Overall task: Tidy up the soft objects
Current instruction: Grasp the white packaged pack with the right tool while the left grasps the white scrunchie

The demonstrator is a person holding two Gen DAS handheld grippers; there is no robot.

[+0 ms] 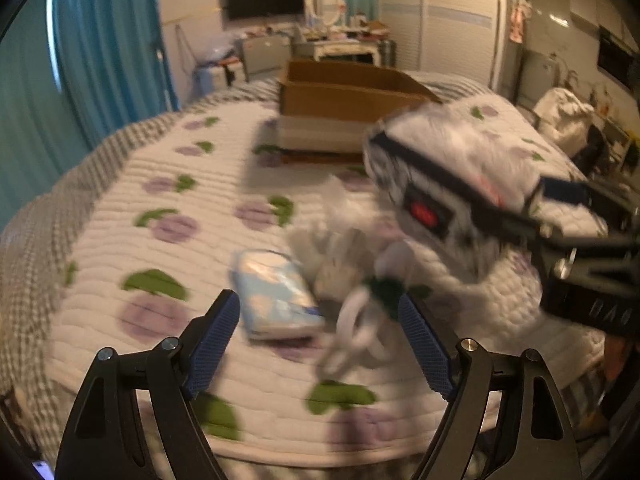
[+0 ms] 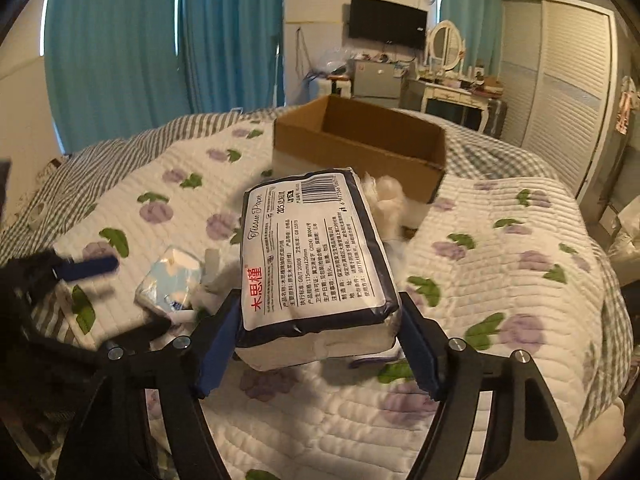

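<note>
Right gripper (image 2: pixel 316 340) has the tissue pack (image 2: pixel 316 252) clamped, lifted over the quilt (image 2: pixel 500 280) short of the box (image 2: pixel 360 148). Left gripper (image 1: pixel 320 336) gapes wide above a small pack (image 1: pixel 276 292).

Glossy plastic tissue pack (image 2: pixel 316 256) (quilted bedspread (image 2: pixel 500 280)).
</note>
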